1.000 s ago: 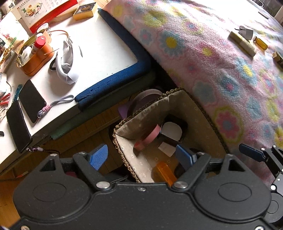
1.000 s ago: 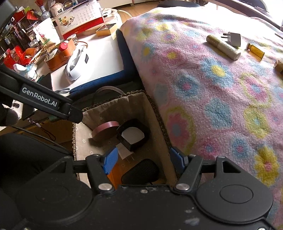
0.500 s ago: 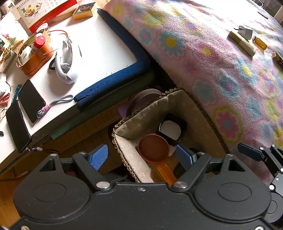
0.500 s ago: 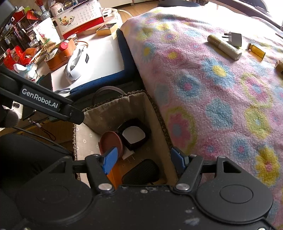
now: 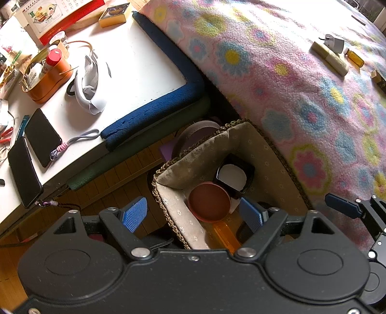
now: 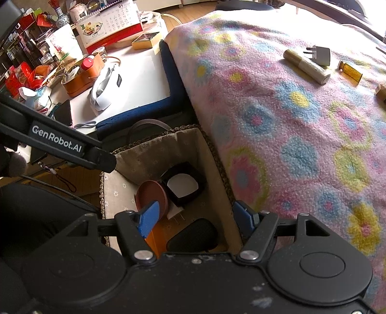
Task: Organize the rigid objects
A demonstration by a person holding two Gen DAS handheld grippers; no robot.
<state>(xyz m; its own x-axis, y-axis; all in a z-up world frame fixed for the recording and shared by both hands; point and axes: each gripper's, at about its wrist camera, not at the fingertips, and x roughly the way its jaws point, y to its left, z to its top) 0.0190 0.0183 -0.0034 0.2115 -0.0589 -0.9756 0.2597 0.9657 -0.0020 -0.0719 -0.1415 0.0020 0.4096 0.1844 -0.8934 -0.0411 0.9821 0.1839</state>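
A fabric-lined woven basket [image 5: 173, 212] [image 6: 212, 154] stands on the floor beside the bed. In it lie a round pink-brown lid [image 5: 209, 205] [image 6: 150, 195], a black square box with a white inside [image 5: 233, 174] [image 6: 182, 183], an orange bottle [image 5: 225, 233] and a black oval case [image 6: 193, 236]. My left gripper [image 5: 193, 213] is open and empty above the basket's near edge. My right gripper [image 6: 196, 217] is open and empty above the basket. On the floral blanket lie a gold tube [image 6: 306, 65], a grey plug [image 6: 319, 56] and an amber vial [image 6: 350, 72].
A white desk with a blue padded edge [image 5: 154, 113] holds two phones [image 5: 42, 136], a white headset [image 5: 90, 85], an orange tin [image 5: 45, 74] and a gold box [image 5: 113, 17]. The floral blanket [image 6: 289, 125] covers the bed right of the basket.
The pink-brown lid stood on edge in the basket a second ago. It has tipped over and now lies flat against the black box. Both grippers have stayed open and almost still.
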